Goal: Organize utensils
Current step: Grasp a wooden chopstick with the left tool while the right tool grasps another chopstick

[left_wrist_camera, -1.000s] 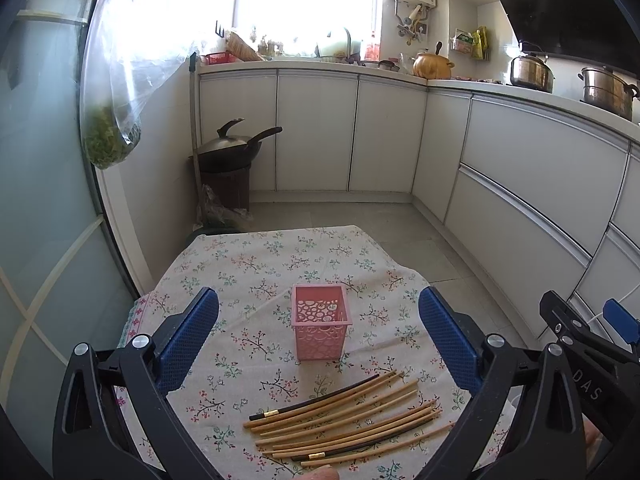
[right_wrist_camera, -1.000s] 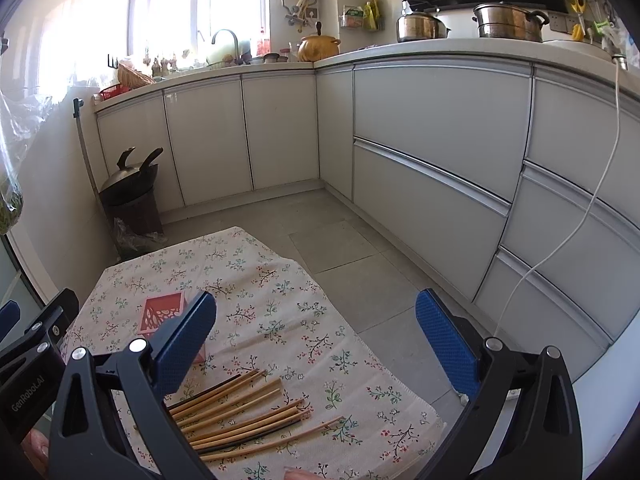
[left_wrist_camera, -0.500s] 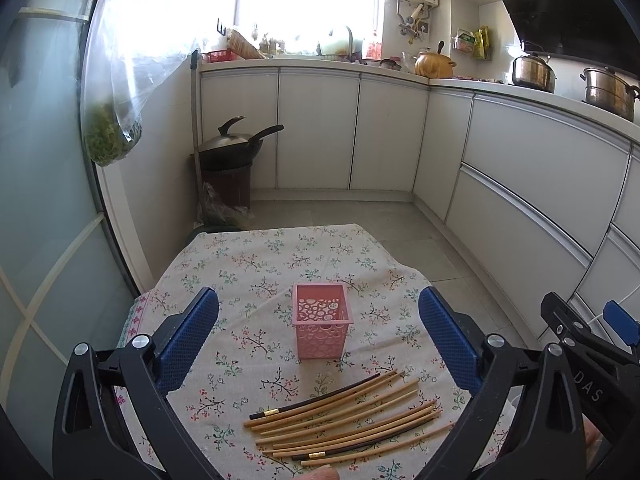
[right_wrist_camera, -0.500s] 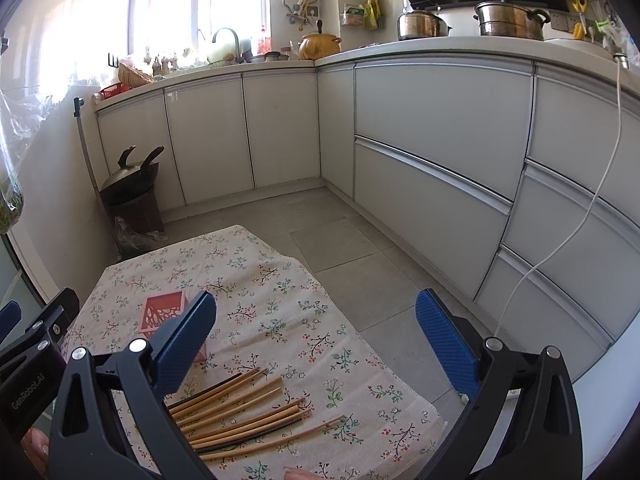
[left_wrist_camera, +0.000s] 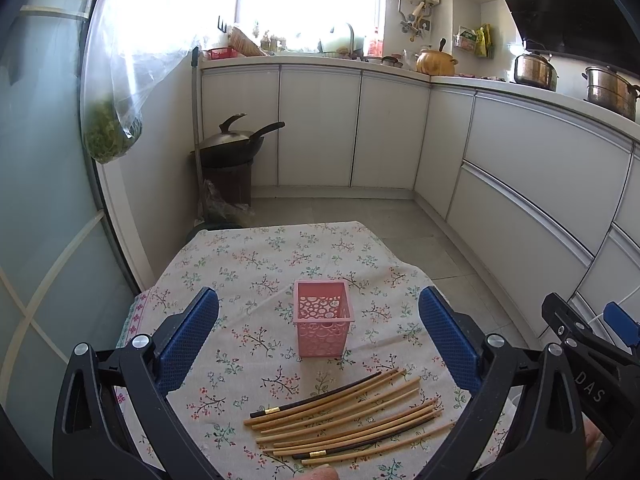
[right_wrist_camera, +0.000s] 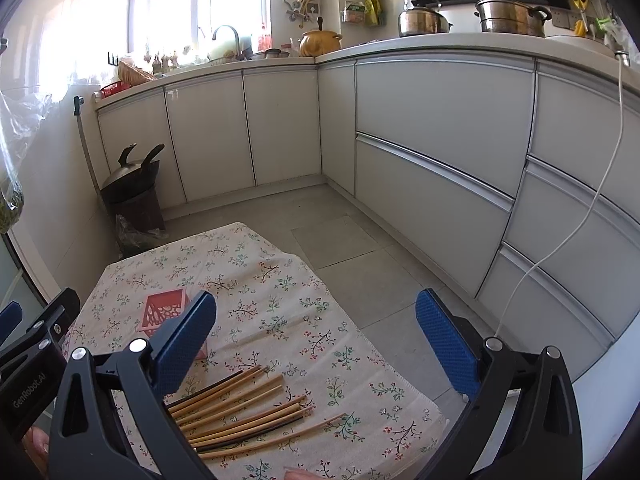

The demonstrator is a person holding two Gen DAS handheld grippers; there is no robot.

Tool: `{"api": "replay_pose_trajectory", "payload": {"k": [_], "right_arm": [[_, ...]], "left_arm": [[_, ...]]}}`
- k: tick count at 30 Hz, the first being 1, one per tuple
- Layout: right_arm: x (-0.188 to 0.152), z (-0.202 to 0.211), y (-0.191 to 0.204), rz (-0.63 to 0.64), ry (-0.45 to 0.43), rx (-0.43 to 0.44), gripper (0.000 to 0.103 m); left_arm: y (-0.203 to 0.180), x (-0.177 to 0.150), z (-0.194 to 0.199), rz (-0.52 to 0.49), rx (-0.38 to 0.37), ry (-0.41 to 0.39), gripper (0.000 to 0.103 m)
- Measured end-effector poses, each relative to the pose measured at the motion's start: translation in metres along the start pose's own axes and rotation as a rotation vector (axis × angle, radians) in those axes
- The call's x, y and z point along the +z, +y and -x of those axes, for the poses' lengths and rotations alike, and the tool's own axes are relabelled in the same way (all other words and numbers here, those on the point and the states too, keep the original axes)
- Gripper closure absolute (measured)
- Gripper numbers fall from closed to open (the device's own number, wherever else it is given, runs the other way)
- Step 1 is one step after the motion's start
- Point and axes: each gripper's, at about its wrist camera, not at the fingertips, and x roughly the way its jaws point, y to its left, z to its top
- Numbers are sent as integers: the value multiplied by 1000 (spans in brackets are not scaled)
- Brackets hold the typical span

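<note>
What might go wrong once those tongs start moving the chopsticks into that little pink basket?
1. The chopsticks lie bunched side by side, touching, so the open left tongs or open right tongs may pinch several or scatter them.
2. The pink basket looks light and narrow; a chopstick knocking its rim could tip it.
3. The floral tablecloth might drag or bunch under the tongs, shifting everything.

Both wrist views look forward and downward from just above the near edge of the cloth-covered bench (left_wrist_camera: 248, 256), close to it. The left view faces straight at the pink basket (left_wrist_camera: 323, 328). The right view sits further right, angled toward the cabinets. Both share the chopsticks (right_wrist_camera: 240, 412), basket and wok (left_wrist_camera: 232, 144).
</note>
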Motion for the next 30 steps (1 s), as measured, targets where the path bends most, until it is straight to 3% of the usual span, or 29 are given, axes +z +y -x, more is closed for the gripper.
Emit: {"api": "replay_pose_trajectory", "payload": {"k": [6,9,12,13,16,21,27,30], "right_arm": [[2,-3,-2,-5,14,-5,5],[3,-6,-10,-36,37,-39,5],[0,-15,-31,-141,122,-39,5],[-2,-21,-44,-210,171,-20,5],[-7,-35,-68,-338,266,29,5],[-13,-45,-95,-474,328,51,5],[-13,-45,-124,-569,318,34,5],[-14,-50,-140,-622,331,37,5]], "left_arm": [[4,-2,-7,10,5,30,7],[5,-4,-23,-5,-5,123,7],[-6,-23,-57,-122,-139,331,7],[-18,-35,-70,-213,-202,437,7],[-47,-72,-85,-405,-324,623,7],[-94,-110,-90,-597,-523,773,7],[-133,-126,-127,-658,-551,862,9],[-154,-132,-148,-674,-584,920,18]]}}
